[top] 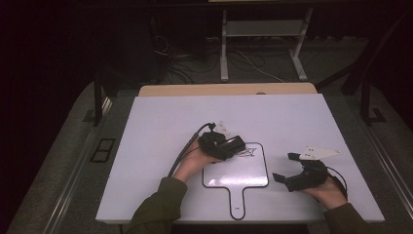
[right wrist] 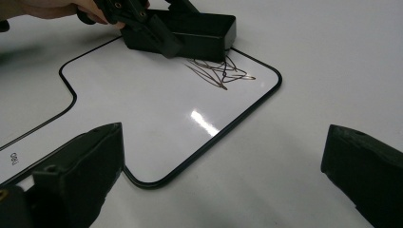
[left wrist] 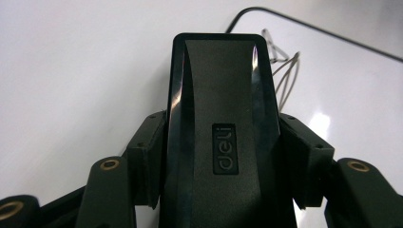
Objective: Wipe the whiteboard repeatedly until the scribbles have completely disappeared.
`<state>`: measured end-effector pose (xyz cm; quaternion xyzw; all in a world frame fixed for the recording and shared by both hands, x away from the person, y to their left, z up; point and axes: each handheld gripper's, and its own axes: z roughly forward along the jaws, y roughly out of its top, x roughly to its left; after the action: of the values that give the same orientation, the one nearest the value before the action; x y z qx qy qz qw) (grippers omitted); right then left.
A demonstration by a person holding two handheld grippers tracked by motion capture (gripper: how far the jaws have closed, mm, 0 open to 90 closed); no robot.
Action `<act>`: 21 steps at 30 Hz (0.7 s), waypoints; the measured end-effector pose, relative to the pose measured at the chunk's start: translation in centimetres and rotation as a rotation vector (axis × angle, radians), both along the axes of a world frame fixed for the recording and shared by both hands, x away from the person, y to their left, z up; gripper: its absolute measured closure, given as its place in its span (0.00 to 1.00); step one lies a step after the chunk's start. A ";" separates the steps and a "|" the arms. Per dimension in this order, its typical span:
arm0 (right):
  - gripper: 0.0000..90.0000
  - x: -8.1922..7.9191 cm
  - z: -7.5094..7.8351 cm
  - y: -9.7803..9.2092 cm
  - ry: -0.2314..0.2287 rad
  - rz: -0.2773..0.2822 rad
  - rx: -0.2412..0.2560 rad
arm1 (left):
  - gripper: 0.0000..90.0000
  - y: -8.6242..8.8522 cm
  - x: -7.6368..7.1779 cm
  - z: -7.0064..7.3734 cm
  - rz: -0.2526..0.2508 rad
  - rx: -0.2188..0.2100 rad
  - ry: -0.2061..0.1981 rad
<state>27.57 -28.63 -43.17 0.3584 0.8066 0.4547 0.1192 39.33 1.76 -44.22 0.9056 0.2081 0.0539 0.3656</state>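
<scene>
A small white paddle-shaped whiteboard (top: 234,171) with a black rim lies on the table, and dark scribbles (right wrist: 218,71) mark its far corner. My left gripper (top: 221,145) is shut on a black board eraser (left wrist: 221,128) marked "deli", its two jaws pressing on the eraser's sides. The eraser (right wrist: 197,31) rests on the board's corner, right beside the scribbles. My right gripper (top: 287,168) stands open to the right of the board, just above the table, with nothing between its jaws.
The white tabletop (top: 160,122) lies on a wooden table whose far edge (top: 224,89) shows behind it. A desk frame (top: 263,44) and loose cables (top: 195,63) lie on the dark floor beyond. Bare table surface stretches left and behind the board.
</scene>
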 end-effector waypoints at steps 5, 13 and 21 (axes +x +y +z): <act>0.00 0.0 0.0 -0.1 0.001 0.000 0.001 | 0.44 -1.6 0.1 0.0 -0.031 -0.009 0.022; 0.00 0.0 0.0 -0.1 0.000 0.000 0.004 | 0.44 -3.7 0.1 0.2 -0.090 0.017 0.012; 0.00 0.0 0.0 -0.1 0.002 -0.001 0.005 | 0.44 -3.8 1.4 0.0 -0.031 -0.024 0.038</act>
<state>27.56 -28.72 -43.15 0.3596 0.8052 0.4565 0.1179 40.73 -2.03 -44.20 0.9052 0.2015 0.0286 0.3731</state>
